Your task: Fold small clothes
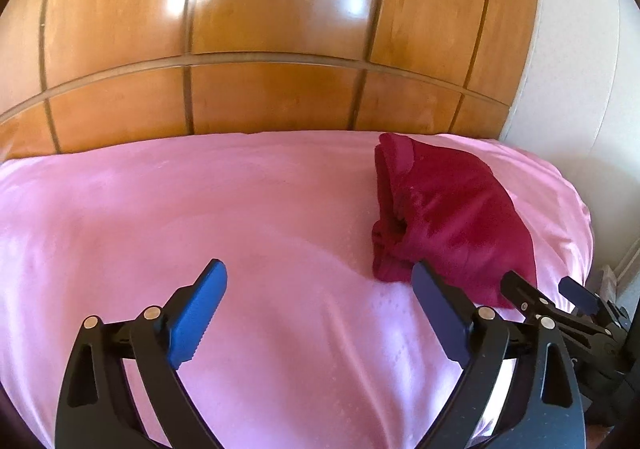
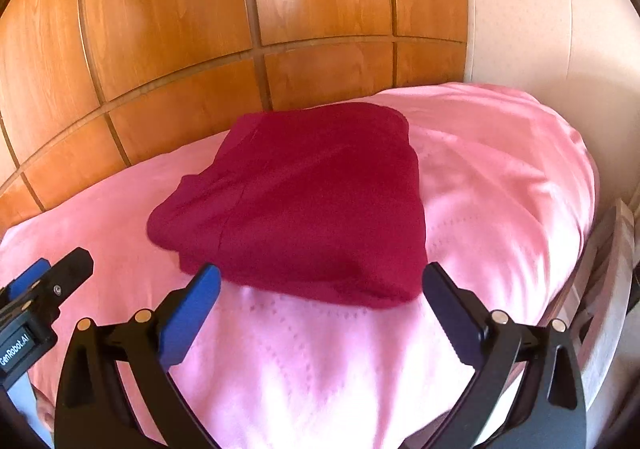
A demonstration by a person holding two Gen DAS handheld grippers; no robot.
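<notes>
A dark red garment (image 2: 304,201) lies folded into a compact stack on the pink bedspread (image 2: 304,361). In the left wrist view the same garment (image 1: 448,217) sits to the right, its layered edges facing left. My right gripper (image 2: 320,281) hangs open just in front of the garment's near edge, nothing between its blue pads. My left gripper (image 1: 320,277) is open too, over bare bedspread to the left of the garment, holding nothing. The right gripper (image 1: 548,291) shows at the right edge of the left wrist view, and the left gripper (image 2: 52,269) at the left edge of the right wrist view.
A glossy wooden wardrobe (image 1: 272,49) stands right behind the bed. A white wall (image 2: 520,9) rises at the right. The bed's right edge (image 2: 588,209) drops off beside pale furniture (image 2: 616,249). Bare pink bedspread (image 1: 160,209) stretches left of the garment.
</notes>
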